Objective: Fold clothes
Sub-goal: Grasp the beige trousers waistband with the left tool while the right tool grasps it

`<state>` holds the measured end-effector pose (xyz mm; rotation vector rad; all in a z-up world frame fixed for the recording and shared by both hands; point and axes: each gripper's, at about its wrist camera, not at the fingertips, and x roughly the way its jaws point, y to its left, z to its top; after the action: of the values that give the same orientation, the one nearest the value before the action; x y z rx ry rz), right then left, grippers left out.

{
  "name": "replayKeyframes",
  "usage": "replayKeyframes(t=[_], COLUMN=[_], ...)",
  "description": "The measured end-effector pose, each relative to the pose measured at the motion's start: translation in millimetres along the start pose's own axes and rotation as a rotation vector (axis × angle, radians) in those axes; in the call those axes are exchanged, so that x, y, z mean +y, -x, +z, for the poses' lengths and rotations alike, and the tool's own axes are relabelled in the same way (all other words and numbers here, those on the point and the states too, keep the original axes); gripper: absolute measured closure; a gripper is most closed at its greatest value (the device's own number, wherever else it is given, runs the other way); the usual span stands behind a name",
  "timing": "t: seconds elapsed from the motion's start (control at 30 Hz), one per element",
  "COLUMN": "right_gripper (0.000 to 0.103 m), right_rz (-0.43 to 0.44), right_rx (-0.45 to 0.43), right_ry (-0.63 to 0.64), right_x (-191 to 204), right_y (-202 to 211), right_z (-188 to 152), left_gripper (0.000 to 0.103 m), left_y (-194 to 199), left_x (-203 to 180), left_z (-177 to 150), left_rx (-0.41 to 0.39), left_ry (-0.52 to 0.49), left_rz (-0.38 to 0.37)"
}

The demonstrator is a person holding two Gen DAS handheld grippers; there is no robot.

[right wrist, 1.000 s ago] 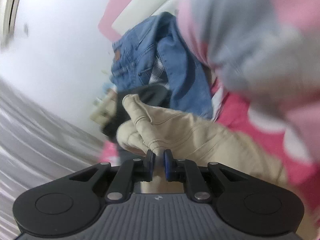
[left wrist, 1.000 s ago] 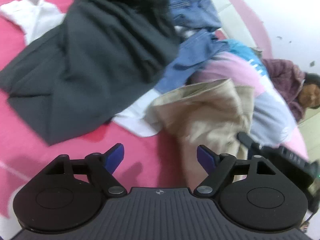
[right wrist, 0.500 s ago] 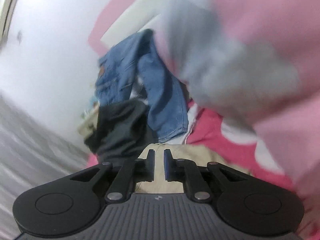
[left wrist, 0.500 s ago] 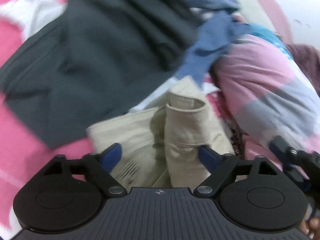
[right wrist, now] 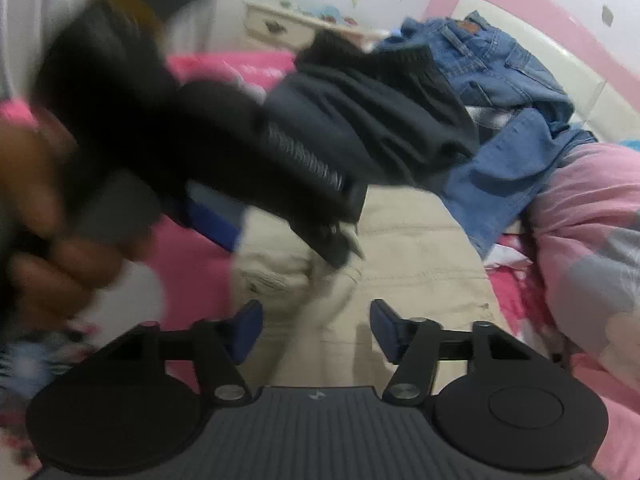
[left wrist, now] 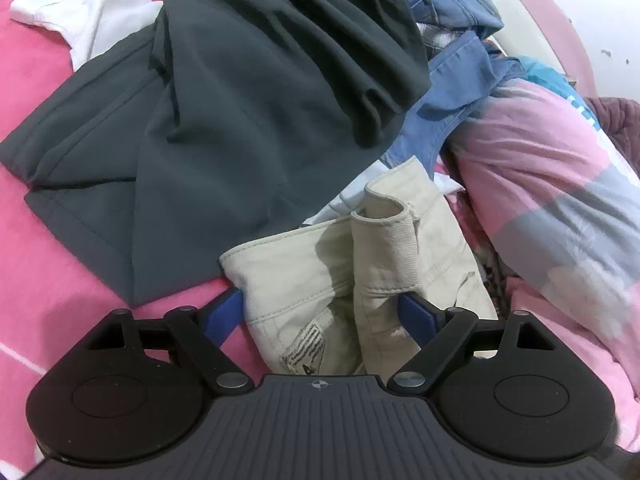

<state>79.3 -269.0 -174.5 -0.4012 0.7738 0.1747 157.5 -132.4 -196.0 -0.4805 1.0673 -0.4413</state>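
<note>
beige trousers sit bunched between left hand-held gripper jaws.

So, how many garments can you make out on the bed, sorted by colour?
Beige: 1, the trousers between the open left tongs
Dark grey: 1, the big garment
Blue denim: 2, the jeans and a denim piece
White: 1, the shirt
Total: 5, not counting the pink and grey quilt or pieces mostly hidden.
</note>
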Motion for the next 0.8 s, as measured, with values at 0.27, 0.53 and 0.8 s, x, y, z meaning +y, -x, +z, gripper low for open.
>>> replayKeyframes(t=[0.27, 0.53, 0.8], right_gripper=[0.096, 0.097, 0.098], right_rz=[-0.169, -0.252, -0.402], right_rx=[-0.064, -0.064, -0.211], right_ry=[-0.355, -0.456, -0.362], right_x=[-70.8, -120.3, -123.6], right_y=[67.8, 109.9, 173.6], right_z=[-14.2, -4.3, 5.6], left_gripper=[0.029, 0.052, 0.088], left_y=[5.0, -20.6, 57.5], left_x=[12.5, -5.5, -21.6], left_z=[-10.2, -0.9, -14.8], left_rx=[0.054, -0.012, -0.143], left_ry=[0.009, 0.134, 0.149], left_rz=[0.026, 0.119, 0.035])
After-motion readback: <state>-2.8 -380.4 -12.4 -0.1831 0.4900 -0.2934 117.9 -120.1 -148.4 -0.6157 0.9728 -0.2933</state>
